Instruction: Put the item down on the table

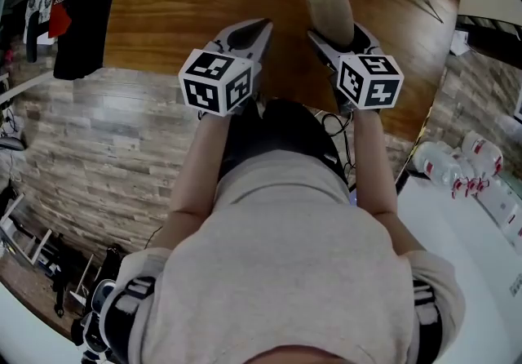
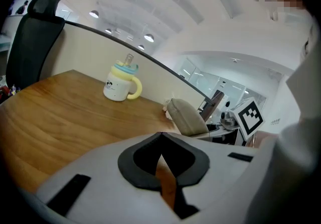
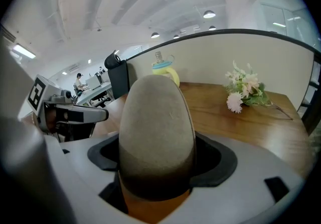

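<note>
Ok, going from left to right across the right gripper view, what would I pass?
left gripper → black chair back → beige oval item clamped between the jaws → flowers. The cup sits behind the item's top and overlaps it, so it is left out.

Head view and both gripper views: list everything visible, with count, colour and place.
table: 1, brown wood, below both grippers
beige item: 1, beige, oval, clamped in the right gripper over the table
cup: 1, white with a yellow handle, far side of the table
flowers: 1 bunch, white and pink, near the table's right corner
chair back: 1, black, at the table's left end
bottles: several, white and red, on a white surface at the right
left gripper: 1, grey, jaws together, empty
right gripper: 1, grey, shut on the beige item
</note>
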`<state>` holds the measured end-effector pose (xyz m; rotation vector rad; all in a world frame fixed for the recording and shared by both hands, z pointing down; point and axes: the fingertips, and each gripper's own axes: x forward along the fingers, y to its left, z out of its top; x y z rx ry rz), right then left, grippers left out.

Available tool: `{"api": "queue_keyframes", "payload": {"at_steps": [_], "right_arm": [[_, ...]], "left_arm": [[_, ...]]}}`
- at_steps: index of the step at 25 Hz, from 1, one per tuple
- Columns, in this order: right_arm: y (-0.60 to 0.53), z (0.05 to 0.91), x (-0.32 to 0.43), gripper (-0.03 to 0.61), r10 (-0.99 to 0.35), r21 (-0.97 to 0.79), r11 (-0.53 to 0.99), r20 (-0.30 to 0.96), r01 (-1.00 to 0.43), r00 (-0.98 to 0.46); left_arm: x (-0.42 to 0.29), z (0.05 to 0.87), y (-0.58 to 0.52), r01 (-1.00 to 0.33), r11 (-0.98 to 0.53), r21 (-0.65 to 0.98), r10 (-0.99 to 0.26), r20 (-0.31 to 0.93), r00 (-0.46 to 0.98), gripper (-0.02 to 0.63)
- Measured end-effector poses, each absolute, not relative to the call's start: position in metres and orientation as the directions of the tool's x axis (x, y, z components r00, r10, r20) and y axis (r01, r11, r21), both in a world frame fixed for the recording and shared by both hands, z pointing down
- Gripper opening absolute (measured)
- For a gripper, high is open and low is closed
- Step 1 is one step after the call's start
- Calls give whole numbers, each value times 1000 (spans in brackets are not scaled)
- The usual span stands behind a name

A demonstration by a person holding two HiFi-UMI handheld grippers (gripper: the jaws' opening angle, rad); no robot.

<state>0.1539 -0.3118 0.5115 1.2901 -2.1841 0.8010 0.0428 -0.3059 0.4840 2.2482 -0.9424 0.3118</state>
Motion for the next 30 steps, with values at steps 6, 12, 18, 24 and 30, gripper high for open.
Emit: {"api": "queue_keyframes", "payload": {"at_steps": [6, 12, 18, 24, 30], "right_arm": [[-314, 544, 158, 403, -568, -218, 389, 708, -895, -419], [-321, 570, 157, 403, -533, -169, 406, 755, -898, -383], [-324, 590, 155, 403, -499, -158, 400, 788, -903, -359], [-326, 602, 154, 403, -480, -139, 409, 807, -902, -343], [-325, 608, 152, 405, -459, -115, 439, 824, -891, -332]], "left_arm": [[50, 500, -307, -702, -522, 483, -516, 477, 712, 14], [54, 517, -306, -694, -530, 487, -475, 507, 719, 14], [57, 531, -309, -687, -530, 498, -452, 520, 725, 14], [65, 537, -314, -675, -538, 504, -436, 520, 735, 14], [70, 542, -313, -667, -551, 501, -415, 528, 741, 14]]}}
